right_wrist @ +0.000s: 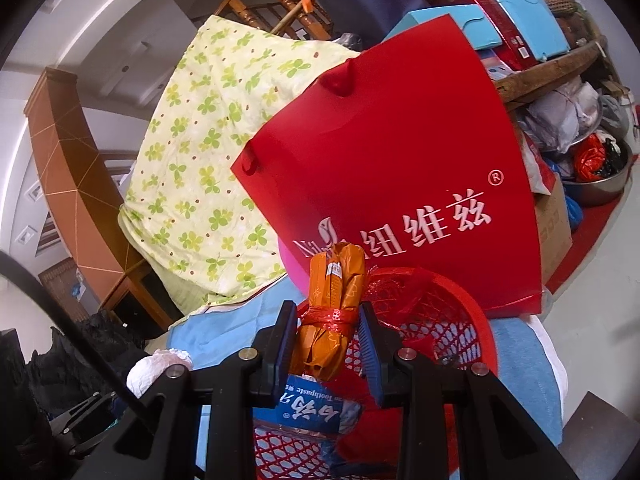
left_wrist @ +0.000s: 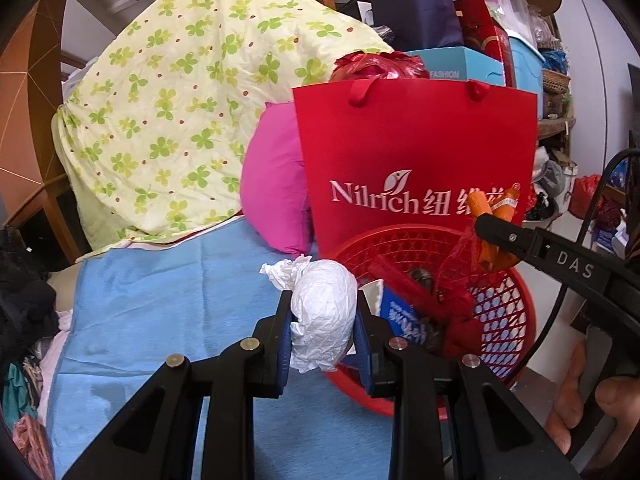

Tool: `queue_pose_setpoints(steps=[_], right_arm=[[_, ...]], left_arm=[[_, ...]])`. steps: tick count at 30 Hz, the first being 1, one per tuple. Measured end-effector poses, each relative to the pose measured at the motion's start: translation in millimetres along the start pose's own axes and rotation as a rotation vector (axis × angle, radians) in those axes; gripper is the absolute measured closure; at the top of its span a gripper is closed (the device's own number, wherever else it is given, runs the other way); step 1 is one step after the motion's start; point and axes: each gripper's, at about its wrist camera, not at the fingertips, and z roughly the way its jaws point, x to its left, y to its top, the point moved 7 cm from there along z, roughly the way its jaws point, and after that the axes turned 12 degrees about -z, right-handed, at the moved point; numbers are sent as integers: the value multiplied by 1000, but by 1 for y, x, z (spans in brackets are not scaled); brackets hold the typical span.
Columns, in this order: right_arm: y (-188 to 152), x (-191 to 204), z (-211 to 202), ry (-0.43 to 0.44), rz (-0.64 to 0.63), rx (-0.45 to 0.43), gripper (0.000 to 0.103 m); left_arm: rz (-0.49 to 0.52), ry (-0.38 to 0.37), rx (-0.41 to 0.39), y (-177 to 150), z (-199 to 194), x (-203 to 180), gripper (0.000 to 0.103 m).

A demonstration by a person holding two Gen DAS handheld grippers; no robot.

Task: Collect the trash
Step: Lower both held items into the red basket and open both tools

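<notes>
The left claw [left_wrist: 324,320] was clamped on a crumpled white tissue [left_wrist: 320,312], its blue pads pressing both sides of the wad. Beneath and to the left of that claw lay a blue cloth [left_wrist: 160,300]. Just right of it, and partly under it, sat a red mesh basket [left_wrist: 504,312] holding a blue toothpaste box [left_wrist: 404,316] and red wrappers. The right claw [right_wrist: 329,332] was clamped on an orange packet [right_wrist: 334,304] tied round the middle with red string, and held it above the basket's near edge; in the left view that packet appeared up and to the right of the left claw, over the basket. Straight beyond both claws a red paper bag [left_wrist: 416,152] with white lettering stood behind the basket. Left of the bag, beyond the left claw, a pink cushion [left_wrist: 272,184] rested against a pale quilt [left_wrist: 172,112] printed with green clovers. In the right view the tissue showed low to the left of the right claw. A person's fingers [left_wrist: 576,412] showed at the lower right edge of the left view.
</notes>
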Motion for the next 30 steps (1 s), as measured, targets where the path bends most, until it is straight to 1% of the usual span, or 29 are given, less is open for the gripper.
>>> queue_pose_setpoints(steps=[6,9,13,18,21,26,30], right_arm=[[1,-10,-4,-15,32,-7,70],[1,-15,-4,-16,54,-5,70],[0,-18,-4,-20,70,-3,70],[0,-18,-3,-23,71,2,70],[-1,-19,-4,-25,75,4,70],[-2,-25,-3,-31,96,10,70],[-3,-31,-5,-33,121,11,70]], left_arm=[[-21,-57,4,1,1,-11,74],[-46,-106,4,4,3,-17,73],[-65,-148,3,6,9,-21,73],[-92,-207,23,4,18,-28,73],[-83,-241,34,0,23,-36,73],[-79,-273,53,-9,28,-45,73],[-76,-285,77,-16,34,-51,73]])
